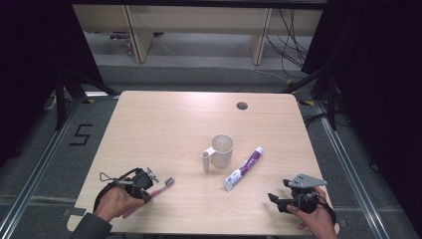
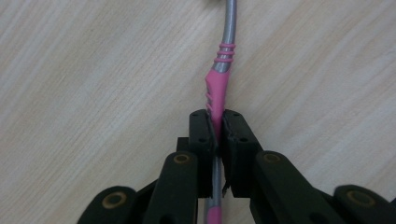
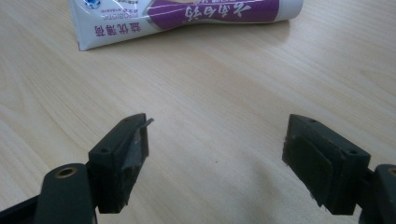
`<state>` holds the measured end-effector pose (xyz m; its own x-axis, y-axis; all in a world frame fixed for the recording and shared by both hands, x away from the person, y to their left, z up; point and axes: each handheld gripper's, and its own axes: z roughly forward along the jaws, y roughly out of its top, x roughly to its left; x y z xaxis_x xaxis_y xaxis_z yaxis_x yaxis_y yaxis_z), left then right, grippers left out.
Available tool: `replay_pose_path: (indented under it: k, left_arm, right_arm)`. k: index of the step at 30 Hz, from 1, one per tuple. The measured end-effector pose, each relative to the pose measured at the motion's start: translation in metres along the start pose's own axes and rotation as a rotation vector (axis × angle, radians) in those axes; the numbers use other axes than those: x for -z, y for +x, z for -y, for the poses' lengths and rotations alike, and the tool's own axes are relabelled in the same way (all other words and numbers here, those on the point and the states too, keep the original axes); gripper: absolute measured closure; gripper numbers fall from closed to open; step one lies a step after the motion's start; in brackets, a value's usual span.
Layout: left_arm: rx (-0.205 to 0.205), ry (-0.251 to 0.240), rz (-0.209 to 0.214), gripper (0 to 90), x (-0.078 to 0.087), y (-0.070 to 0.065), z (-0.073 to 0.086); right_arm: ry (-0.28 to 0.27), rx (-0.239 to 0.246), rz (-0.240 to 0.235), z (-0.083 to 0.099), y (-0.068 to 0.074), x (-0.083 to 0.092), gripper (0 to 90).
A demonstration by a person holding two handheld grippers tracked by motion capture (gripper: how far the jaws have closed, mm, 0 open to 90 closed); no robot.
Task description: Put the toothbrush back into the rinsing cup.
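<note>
The left gripper (image 2: 215, 128) has its fingers (image 2: 203, 135) clamped on the pink toothbrush (image 2: 216, 88), which lies on the tabletop (image 2: 93, 93). The right gripper (image 3: 217, 140) has its fingers (image 3: 123, 149) spread wide, nothing between them, the toothpaste (image 3: 187, 16) lying just beyond.

A white handled plastic cup (image 1: 220, 150) and a white-and-purple toothpaste tube (image 1: 244, 169) occupy mid-table, a narrow gap between them; bare pale wooden tabletop (image 1: 164, 124) lies open on all sides.
</note>
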<state>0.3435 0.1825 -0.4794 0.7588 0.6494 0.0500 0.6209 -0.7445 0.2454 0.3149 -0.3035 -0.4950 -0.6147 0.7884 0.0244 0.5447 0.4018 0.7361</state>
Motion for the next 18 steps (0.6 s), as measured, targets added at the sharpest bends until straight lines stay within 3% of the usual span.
replay_pose_path:
  k: [3,4,5,8,9,10,11,13,14,18]
  left_arm:
    - [-0.011,-0.021,-0.002,83.0,0.004,0.001,0.000]
    - [-0.075,-0.031,0.025,83.1,0.007,0.007,-0.002]
    - [0.001,-0.042,-0.003,83.1,0.009,0.002,0.000]
    - [-0.005,-0.052,0.004,83.1,0.012,0.005,0.001]
    - [-0.056,-0.075,0.026,83.1,0.013,0.011,0.001]
    - [-0.024,-0.084,0.035,83.1,0.014,0.010,0.002]
    - [0.020,-0.102,-0.008,83.1,0.017,0.007,0.003]
    - [0.029,-0.122,-0.006,83.1,0.020,0.008,0.003]
    - [0.029,-0.122,-0.006,83.1,0.020,0.008,0.003]
    - [0.037,-0.201,0.008,83.1,0.030,0.010,0.001]
  right_arm:
    - [-0.001,-0.002,-0.002,0.000,0.000,0.000,23.3]
    - [-0.002,0.000,-0.002,0.000,0.000,0.000,23.4]
    - [-0.002,0.000,-0.002,0.000,0.000,0.000,23.4]
    - [-0.003,0.000,-0.002,0.000,0.000,0.000,23.4]
    - [-0.004,-0.001,-0.001,0.000,0.000,0.000,23.4]
    - [-0.008,-0.002,0.004,0.000,0.000,0.000,23.4]
    - [-0.005,-0.003,0.002,0.000,0.000,0.000,23.4]
    - [-0.008,0.014,0.006,0.000,-0.002,0.000,23.4]
    - [-0.001,-0.014,0.004,0.000,0.000,0.000,23.4]
    - [-0.010,-0.003,0.002,0.000,-0.001,0.000,23.4]
